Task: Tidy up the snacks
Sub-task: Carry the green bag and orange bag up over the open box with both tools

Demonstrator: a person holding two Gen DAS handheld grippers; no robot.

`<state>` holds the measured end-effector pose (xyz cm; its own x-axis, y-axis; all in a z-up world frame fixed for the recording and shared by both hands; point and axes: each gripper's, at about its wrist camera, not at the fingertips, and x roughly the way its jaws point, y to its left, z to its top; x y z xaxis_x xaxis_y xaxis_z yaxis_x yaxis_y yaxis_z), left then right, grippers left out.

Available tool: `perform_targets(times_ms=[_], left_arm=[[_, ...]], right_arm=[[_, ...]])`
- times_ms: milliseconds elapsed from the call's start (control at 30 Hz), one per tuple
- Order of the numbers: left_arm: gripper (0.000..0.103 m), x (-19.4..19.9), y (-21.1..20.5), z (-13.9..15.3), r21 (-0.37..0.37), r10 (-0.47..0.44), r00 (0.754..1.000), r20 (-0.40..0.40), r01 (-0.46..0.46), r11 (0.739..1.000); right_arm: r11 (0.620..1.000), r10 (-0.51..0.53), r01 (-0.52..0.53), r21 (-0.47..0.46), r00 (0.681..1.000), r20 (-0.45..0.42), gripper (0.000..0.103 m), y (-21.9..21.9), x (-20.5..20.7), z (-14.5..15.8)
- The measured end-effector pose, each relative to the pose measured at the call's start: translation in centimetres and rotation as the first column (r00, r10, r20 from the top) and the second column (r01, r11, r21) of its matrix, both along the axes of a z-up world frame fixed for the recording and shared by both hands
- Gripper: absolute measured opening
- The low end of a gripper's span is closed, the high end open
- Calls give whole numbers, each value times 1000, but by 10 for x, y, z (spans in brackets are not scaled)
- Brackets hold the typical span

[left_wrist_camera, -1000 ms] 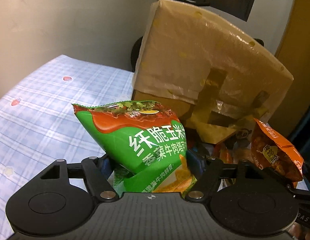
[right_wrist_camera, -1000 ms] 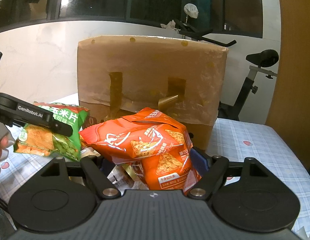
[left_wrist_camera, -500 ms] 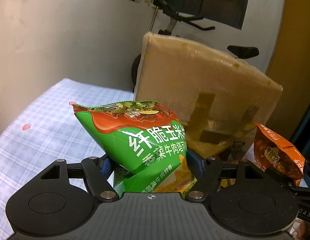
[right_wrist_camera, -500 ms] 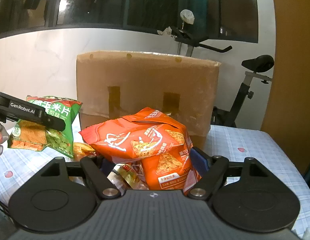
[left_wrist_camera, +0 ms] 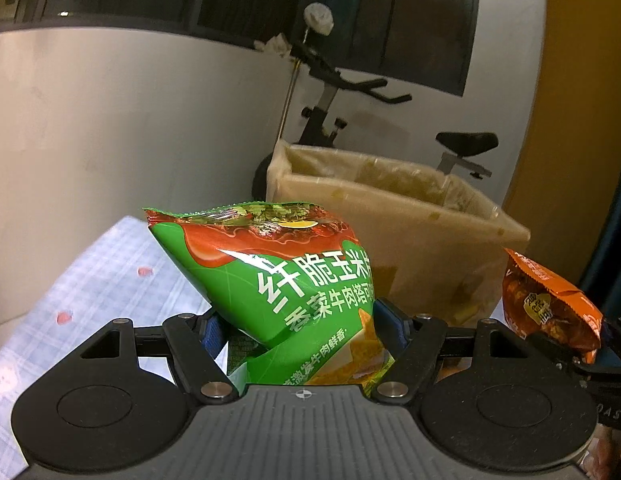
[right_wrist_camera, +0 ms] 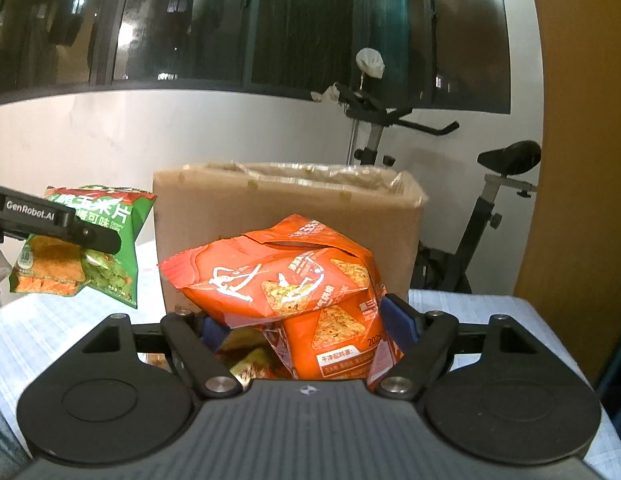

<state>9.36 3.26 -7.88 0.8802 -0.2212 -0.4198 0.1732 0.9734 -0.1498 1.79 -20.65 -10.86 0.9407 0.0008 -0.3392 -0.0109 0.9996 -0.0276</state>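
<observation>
My left gripper [left_wrist_camera: 298, 324] is shut on a green corn-chip bag [left_wrist_camera: 278, 280] and holds it in the air in front of the open cardboard box [left_wrist_camera: 410, 232]. My right gripper [right_wrist_camera: 306, 326] is shut on an orange chip bag [right_wrist_camera: 286, 280], raised before the same box [right_wrist_camera: 290, 216]. The green bag [right_wrist_camera: 86, 248] and left gripper also show at the left of the right wrist view. The orange bag [left_wrist_camera: 546, 304] shows at the right edge of the left wrist view. Both bags hang about level with the box's open top.
The box stands on a blue checked cloth [left_wrist_camera: 110, 272] over a table. More snack packets [right_wrist_camera: 246, 356] lie on the cloth below my right gripper. An exercise bike [right_wrist_camera: 450, 216] stands behind the box, by a white wall and an orange panel [right_wrist_camera: 582, 200].
Both grippers have risen with their bags. The box's side filled the views before; now its open top and inner lining show.
</observation>
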Motion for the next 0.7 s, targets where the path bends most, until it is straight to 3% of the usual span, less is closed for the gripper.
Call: perform_targets(times_ms=[700], left_arm=[[76,2,-9,49,10,-40,991,127,39,999]], right_arm=[[1000,26,-26,5,996,88,80,-15,16,49]])
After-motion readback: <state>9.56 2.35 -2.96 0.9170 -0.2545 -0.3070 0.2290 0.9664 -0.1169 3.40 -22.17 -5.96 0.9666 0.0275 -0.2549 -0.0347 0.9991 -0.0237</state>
